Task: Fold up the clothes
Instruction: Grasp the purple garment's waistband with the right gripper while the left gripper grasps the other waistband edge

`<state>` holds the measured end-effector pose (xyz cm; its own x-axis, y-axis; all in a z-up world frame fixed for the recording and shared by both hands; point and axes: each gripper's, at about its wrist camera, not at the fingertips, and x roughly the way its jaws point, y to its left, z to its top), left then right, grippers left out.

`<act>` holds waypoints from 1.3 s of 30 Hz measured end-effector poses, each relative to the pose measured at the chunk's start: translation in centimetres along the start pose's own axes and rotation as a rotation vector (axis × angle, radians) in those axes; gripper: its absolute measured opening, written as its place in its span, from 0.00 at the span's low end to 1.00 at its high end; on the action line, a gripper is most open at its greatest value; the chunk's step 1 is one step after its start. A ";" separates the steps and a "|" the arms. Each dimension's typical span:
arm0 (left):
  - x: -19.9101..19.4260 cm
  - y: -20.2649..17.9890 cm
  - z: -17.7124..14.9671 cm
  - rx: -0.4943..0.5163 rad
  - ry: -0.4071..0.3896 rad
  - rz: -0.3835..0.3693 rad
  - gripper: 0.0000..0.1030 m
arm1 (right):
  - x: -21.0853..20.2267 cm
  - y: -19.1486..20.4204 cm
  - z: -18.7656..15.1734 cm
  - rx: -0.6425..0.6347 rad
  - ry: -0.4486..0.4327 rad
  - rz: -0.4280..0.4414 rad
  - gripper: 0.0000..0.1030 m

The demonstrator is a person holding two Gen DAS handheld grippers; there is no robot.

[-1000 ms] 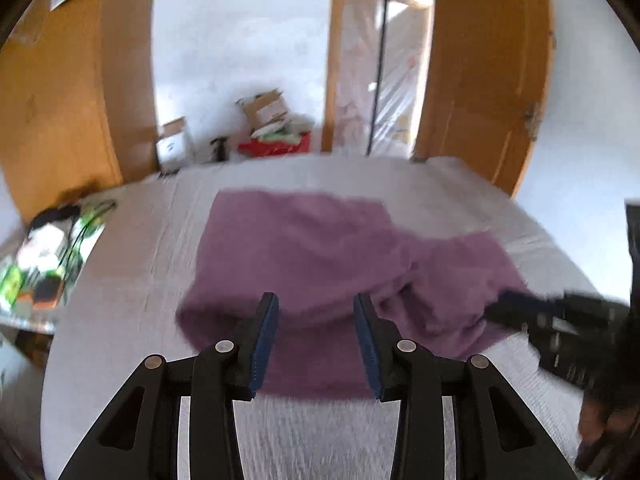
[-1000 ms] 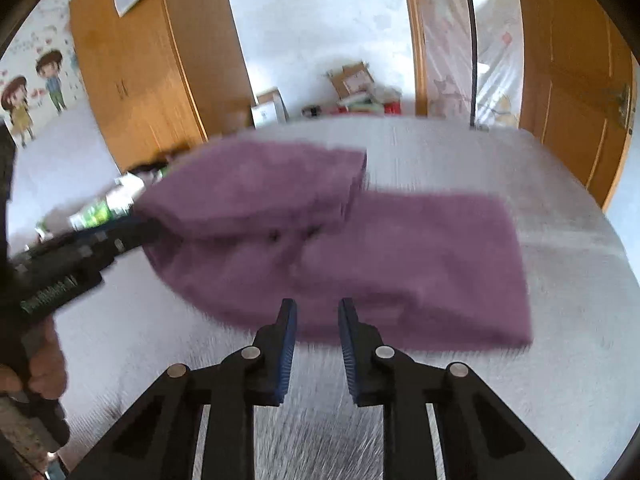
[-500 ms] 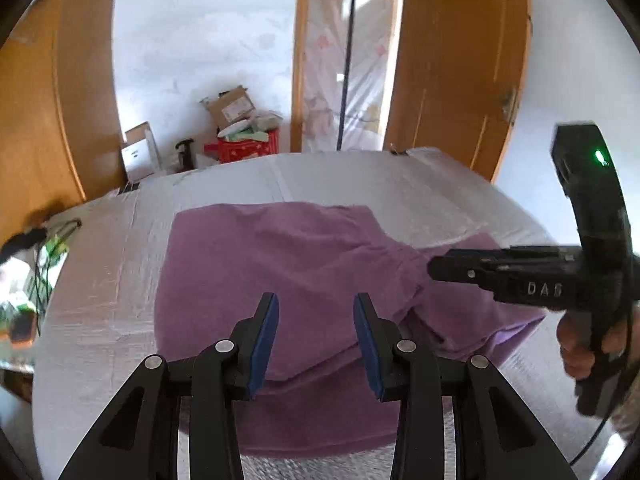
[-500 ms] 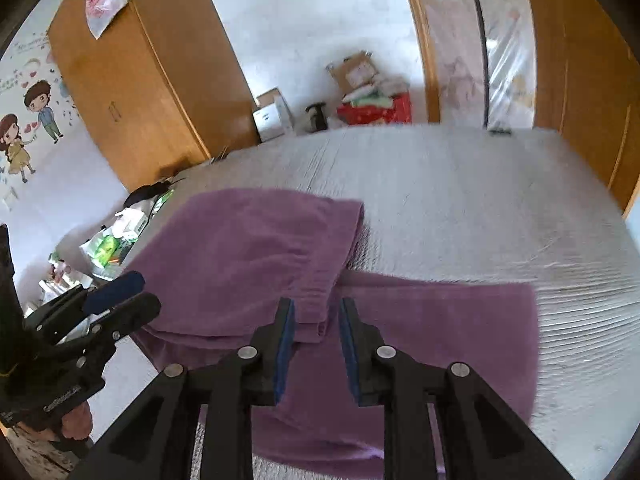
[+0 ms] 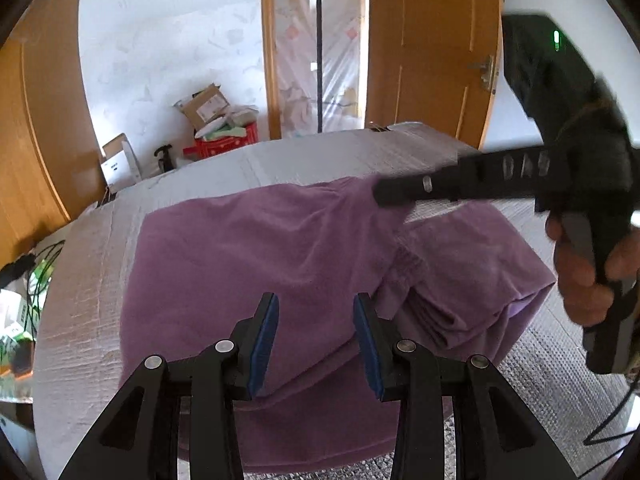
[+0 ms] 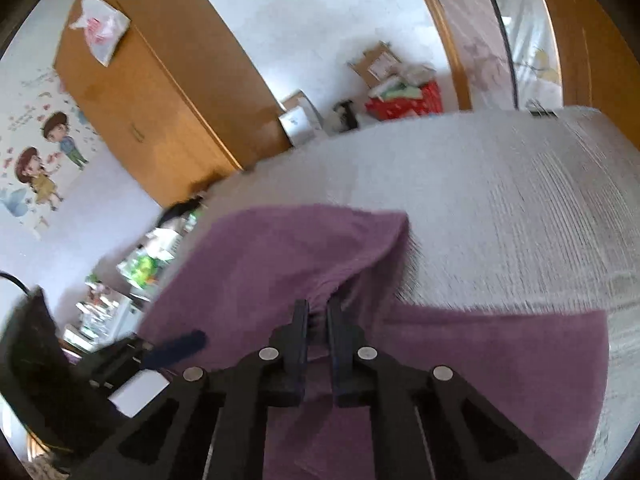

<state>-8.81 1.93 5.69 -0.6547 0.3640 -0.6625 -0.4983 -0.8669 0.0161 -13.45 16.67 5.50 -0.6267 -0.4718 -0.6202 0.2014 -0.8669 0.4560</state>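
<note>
Left claw: wide open, nothing between the two blue pads. Hanging just above the near part of the purple cloth, not touching it as far as can be seen.

Right claw: fingers drawn close together, with a bunch of the purple cloth gathered in the narrow gap, so closed on the cloth. Seen from the left camera as a blurred black bar, with the tip at the far right corner of the upper layer and that corner pulled up a little. Held by a hand around the grip at the right edge, with a small green light on the black body above.

Purple cloth lying on a grey-white ribbed surface, in two layers: an upper layer folded over the left part, and a lower part spread out to the right with a rounded, thick fold at its near right side. Some wrinkles where the two layers meet. In the right camera, the lower layer flat to the right of the claw and the upper layer rising toward the fingers; the left claw's blue pad low at the left.

Beyond the surface: a wooden door, cardboard boxes and a red crate on the floor by the white wall. A wooden wardrobe with a plastic bag on top, and cartoon stickers on the wall beside it.
</note>
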 end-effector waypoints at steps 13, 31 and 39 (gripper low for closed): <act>0.7 2.1 1.0 -0.153 0.004 0.094 0.36 | 0.5 6.3 3.0 -0.027 0.007 0.278 0.06; -3.1 9.4 0.3 -0.435 -0.101 0.141 0.05 | 0.2 5.8 -3.5 -0.190 0.128 0.134 0.22; -6.1 12.2 -0.2 -0.523 -0.174 0.216 0.05 | 2.0 8.4 -8.6 -0.403 0.210 0.084 0.38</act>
<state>-10.80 -10.91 9.76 -0.8158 0.1729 -0.5518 -0.0258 -0.9642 -0.2639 -6.51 7.07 2.58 -0.4379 -0.5295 -0.7266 0.5480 -0.7979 0.2511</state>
